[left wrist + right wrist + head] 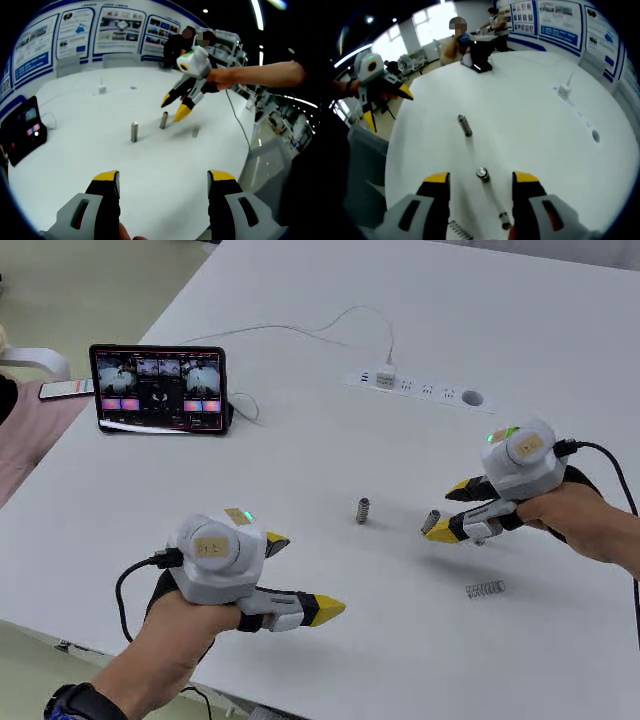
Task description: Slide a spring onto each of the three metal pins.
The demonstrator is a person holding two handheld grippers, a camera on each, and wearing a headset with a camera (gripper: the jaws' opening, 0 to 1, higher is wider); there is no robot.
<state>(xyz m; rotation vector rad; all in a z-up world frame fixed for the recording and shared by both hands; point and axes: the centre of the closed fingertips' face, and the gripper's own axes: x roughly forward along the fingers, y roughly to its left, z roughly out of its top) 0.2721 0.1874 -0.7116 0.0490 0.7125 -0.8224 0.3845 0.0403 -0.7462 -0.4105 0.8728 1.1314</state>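
A short metal pin wearing a spring (362,510) (134,131) (465,125) stands upright mid-table. To its right a bare metal pin (430,522) (163,120) (481,174) stands just ahead of the gap of my right gripper (450,510) (177,107) (481,178), which is open and holds nothing. A loose spring (485,589) (195,131) (460,230) lies flat on the table under that hand. My left gripper (300,575) (163,177) hovers open and empty near the table's front edge, well left of the pins; it also appears as the left gripper (385,100) across the table.
A tablet (160,388) leans at the back left with a phone (65,389) beside it. A white power strip (420,388) with a plugged charger and cable lies at the back. People stand beyond the white table (300,360).
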